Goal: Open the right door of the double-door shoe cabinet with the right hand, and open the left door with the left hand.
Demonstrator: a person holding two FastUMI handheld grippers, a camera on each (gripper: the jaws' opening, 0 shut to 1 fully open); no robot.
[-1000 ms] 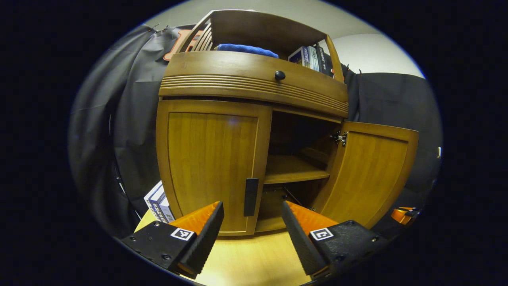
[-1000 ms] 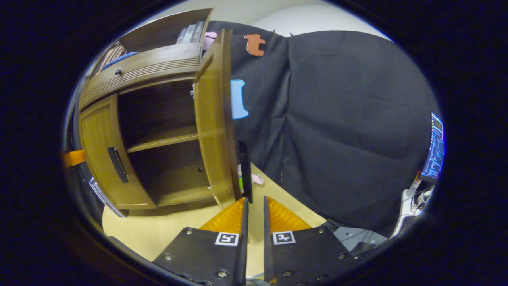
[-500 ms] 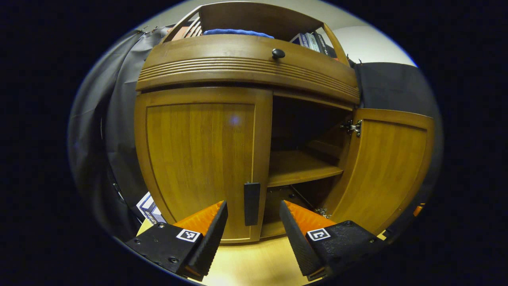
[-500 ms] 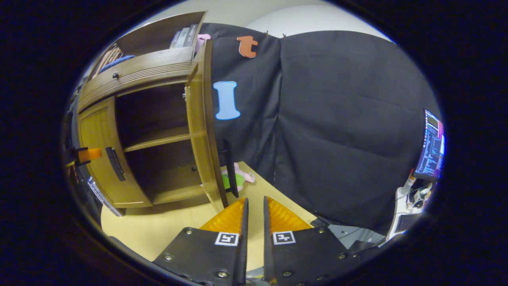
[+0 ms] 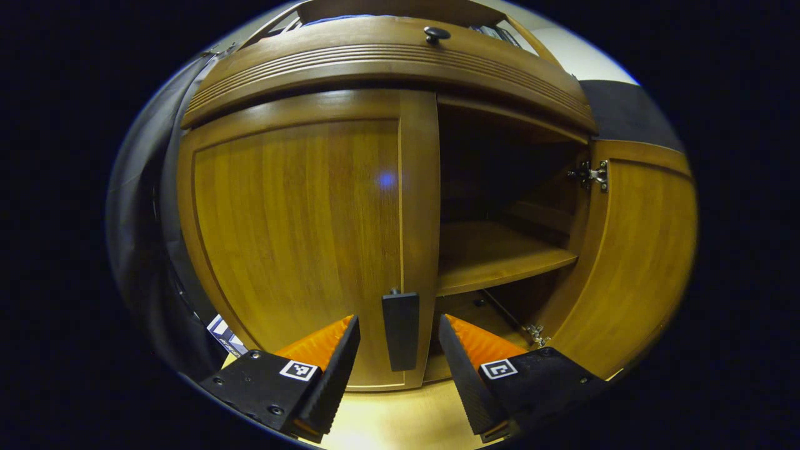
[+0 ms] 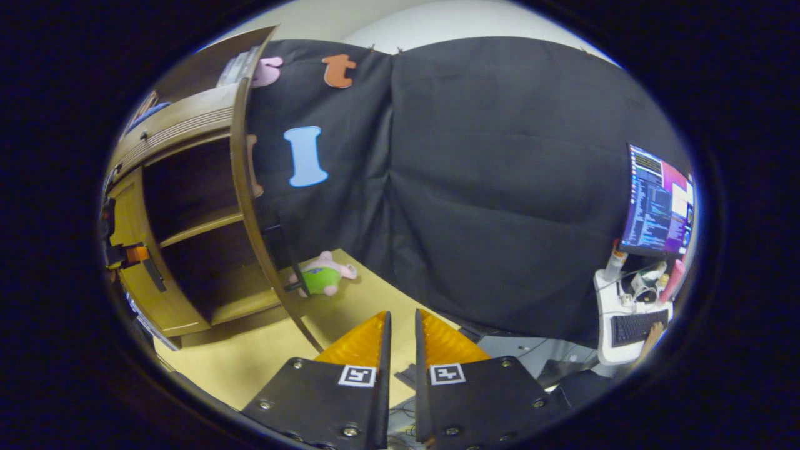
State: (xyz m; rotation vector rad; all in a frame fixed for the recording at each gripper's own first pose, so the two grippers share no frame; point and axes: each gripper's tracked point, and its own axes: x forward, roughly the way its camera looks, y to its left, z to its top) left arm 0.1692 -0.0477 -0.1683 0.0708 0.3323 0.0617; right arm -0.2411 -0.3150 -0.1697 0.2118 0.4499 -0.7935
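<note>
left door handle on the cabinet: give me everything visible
The left door handle is a flat, matte black vertical bar, standing off the shut left door low on its inner edge, on a small post at its top. It sits between the open fingers of the left gripper, which do not touch it.

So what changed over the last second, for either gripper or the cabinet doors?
The left gripper moved in toward the left door, its open fingers now either side of the black handle, not yet gripping. The right gripper, shut and empty, swung away from the right door. The left door stayed closed and the right door open.
</note>
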